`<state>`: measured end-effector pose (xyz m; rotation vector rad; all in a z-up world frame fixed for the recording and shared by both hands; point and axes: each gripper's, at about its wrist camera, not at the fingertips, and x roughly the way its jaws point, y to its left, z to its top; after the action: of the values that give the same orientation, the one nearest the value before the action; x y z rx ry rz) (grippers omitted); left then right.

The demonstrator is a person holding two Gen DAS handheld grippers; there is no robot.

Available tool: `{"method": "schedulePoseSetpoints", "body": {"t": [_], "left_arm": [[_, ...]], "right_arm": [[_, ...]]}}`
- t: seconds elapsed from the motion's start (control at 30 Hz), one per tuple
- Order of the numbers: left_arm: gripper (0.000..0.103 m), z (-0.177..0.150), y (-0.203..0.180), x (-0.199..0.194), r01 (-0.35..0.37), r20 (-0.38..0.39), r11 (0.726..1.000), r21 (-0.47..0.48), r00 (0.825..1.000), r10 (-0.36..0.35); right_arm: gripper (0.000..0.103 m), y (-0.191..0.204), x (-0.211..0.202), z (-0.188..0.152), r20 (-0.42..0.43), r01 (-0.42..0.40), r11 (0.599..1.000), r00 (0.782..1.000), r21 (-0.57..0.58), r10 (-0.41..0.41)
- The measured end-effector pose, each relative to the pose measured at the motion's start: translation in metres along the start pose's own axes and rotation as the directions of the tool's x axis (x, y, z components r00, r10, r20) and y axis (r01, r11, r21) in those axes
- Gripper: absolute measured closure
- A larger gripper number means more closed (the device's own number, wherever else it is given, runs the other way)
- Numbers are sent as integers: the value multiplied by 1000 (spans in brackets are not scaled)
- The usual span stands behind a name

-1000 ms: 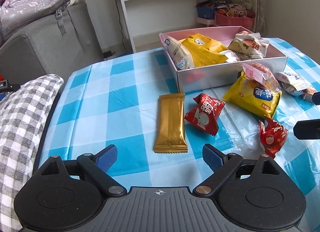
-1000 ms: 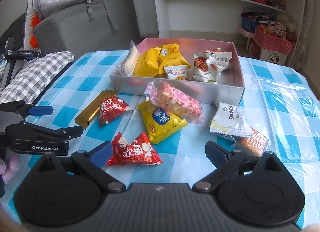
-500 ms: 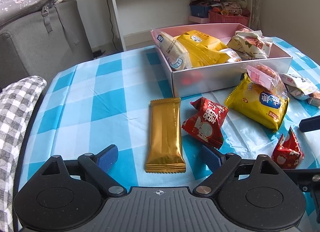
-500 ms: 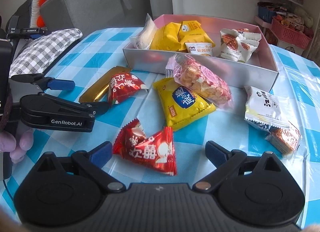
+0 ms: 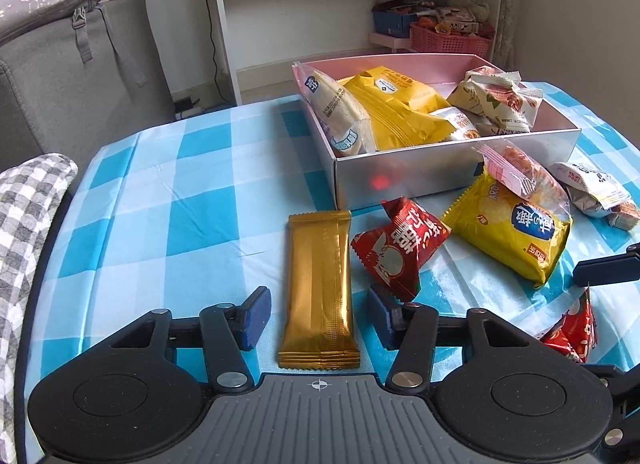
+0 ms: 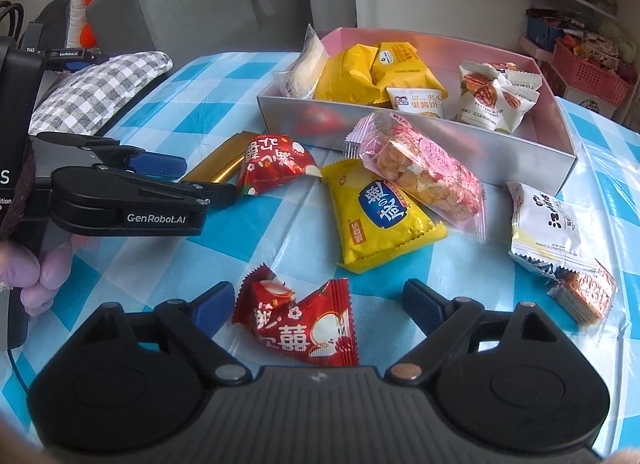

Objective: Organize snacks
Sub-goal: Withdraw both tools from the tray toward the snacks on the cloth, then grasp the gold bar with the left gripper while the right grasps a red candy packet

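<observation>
A gold bar packet (image 5: 320,288) lies on the blue-checked cloth between the open fingers of my left gripper (image 5: 318,318); neither pad touches it. In the right wrist view its end (image 6: 218,165) shows past the left gripper (image 6: 200,179). My right gripper (image 6: 316,306) is open around a red candy packet (image 6: 300,324). A second red packet (image 5: 396,248) lies right of the gold bar. A pink box (image 5: 400,179) holds several yellow and white snack packs.
A yellow chip bag (image 6: 380,215), a pink-wrapped pastry (image 6: 420,167), a white packet (image 6: 548,223) and a wafer pack (image 6: 584,292) lie loose in front of the box. A checked cushion (image 5: 24,223) sits at the table's left edge. Shelves stand behind.
Both grippers moved forward and down. The gold bar now lies between the left fingers, the red packet between the right fingers. Both stay open.
</observation>
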<state>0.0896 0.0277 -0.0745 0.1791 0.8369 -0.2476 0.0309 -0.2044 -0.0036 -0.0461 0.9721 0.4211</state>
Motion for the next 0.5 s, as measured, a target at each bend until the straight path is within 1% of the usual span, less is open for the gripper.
{"method": "schedulePoseSetpoints", "body": {"t": [0.03, 0.13, 0.2, 0.3, 0.37, 0.4, 0.5], "left_arm": [[63, 0, 0, 0, -2, -2, 1000, -1, 1000, 2], [71, 1, 0, -1, -7, -7, 1000, -6, 1000, 7], [72, 2, 1, -2, -14, -12, 1000, -12, 1000, 14], [75, 2, 2, -3, -23, -14, 1000, -18, 1000, 23], [76, 2, 3, -4, -28, -17, 999, -19, 999, 28], [76, 2, 3, -4, -30, -18, 999, -20, 999, 30], [77, 2, 4, -7, -38, -17, 999, -27, 999, 37]], "right_arm": [[18, 1, 0, 0, -1, 0, 1000, 1000, -5, 0], [25, 4, -1, 0, -5, -4, 1000, 1000, -21, 4], [36, 7, -1, 0, -11, -13, 999, 1000, -32, 13], [48, 10, -1, 1, -25, -37, 999, 999, -35, 36], [51, 12, -1, 2, -26, -31, 998, 999, -48, 29], [56, 13, -1, 3, -26, -29, 998, 999, -56, 28], [63, 15, -2, 4, -31, -35, 997, 999, -67, 33]]}}
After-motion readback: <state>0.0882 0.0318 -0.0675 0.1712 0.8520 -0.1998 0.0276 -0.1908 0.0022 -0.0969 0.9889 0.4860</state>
